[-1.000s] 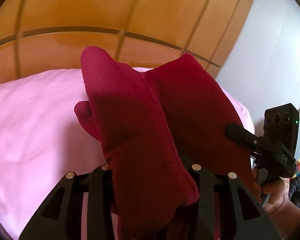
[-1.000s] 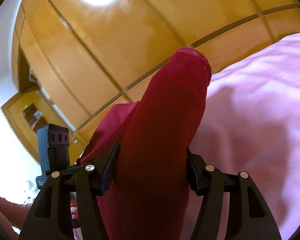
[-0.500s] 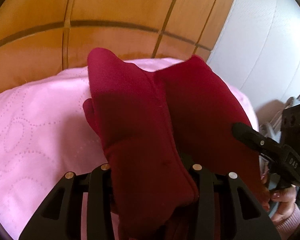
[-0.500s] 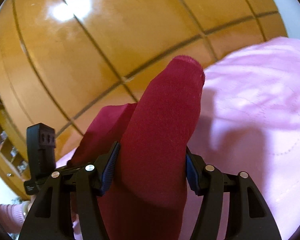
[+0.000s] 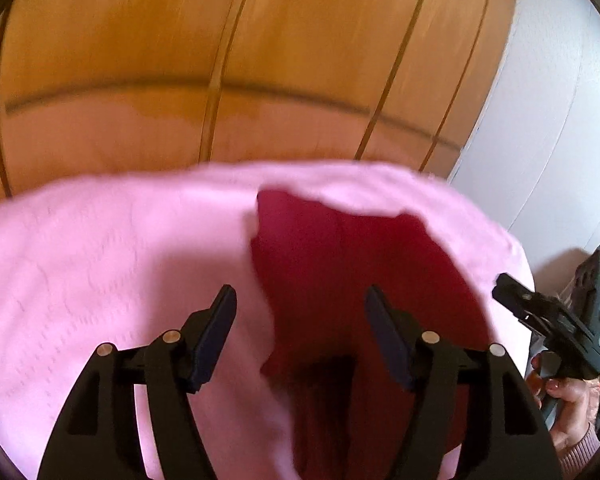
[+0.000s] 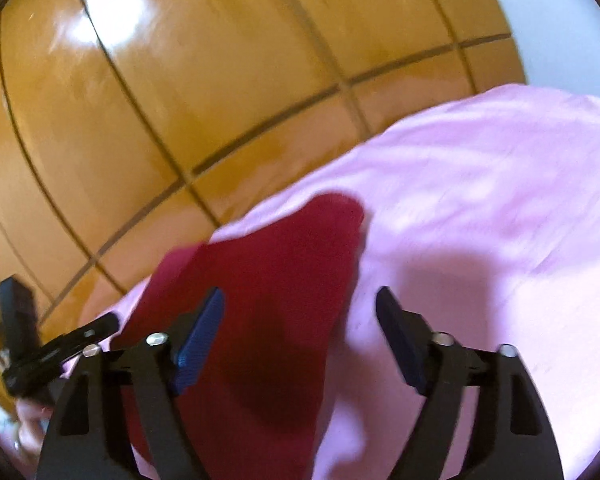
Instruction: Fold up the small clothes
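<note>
Released red garment (image 5: pixel 340 280) now flat below both parted tools.

A bed with a pink quilted cover (image 5: pixel 112 248) carries the things. A dark red garment (image 5: pixel 340 264) lies flat on it, near the edge that faces the wooden wardrobe. The cover's stitched pattern shows faintly, blurred, and bare pink surrounds the garment.

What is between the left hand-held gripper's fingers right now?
In the left wrist view, the open left hand-held gripper has pink bedding and the edge of the red garment between its fingers, ungripped.
</note>
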Demonstrator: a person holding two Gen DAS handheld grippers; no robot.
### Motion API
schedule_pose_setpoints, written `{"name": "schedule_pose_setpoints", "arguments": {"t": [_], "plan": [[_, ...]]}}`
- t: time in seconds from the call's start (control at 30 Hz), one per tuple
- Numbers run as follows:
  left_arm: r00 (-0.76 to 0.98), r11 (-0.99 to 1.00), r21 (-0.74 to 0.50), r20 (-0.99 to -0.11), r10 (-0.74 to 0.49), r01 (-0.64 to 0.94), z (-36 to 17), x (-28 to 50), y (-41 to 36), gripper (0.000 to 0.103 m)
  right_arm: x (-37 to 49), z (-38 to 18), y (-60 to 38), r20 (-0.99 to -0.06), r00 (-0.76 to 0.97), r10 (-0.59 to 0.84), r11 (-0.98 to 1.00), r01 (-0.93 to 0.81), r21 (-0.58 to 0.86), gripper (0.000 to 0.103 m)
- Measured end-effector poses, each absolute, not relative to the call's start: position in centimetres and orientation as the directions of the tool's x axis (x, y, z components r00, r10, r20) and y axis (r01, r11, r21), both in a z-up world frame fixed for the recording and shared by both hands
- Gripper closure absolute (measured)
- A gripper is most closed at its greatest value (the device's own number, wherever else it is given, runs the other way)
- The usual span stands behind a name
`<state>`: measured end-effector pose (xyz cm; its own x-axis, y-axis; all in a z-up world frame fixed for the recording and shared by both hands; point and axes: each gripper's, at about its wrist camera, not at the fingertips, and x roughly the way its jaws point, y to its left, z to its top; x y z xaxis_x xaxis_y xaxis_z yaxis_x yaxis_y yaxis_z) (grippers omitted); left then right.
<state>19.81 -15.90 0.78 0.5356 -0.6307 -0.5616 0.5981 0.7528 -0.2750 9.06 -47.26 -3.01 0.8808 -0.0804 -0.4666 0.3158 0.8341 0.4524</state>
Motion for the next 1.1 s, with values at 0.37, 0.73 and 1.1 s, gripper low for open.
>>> {"name": "schedule_pose_setpoints", "arguments": {"t": [0.37,0.73,1.1], "plan": [[0.482,0.757,-0.104,-0.713,-0.509,0.645,-3.1,21.4,-24.2,0.062,16.0,-4.1,-46.9,-0.620,0.783,-0.059,0.860,0.355,0.366,0.068],[0.488,0.711,-0.046,-0.697,-0.526,0.701,-3.7,21.1,-23.7,0.058,16.9,-5.6,-46.0,-0.647,0.750,-0.133,0.897,0.369,0.244,0.068],[0.520,0.734,-0.063,-0.665,-0.536,0.676,-2.8,15.3,-17.7,0.028,6.8,-3.8,-40.3,-0.603,0.765,-0.227,0.878,0.429,0.214,0.050]]}}
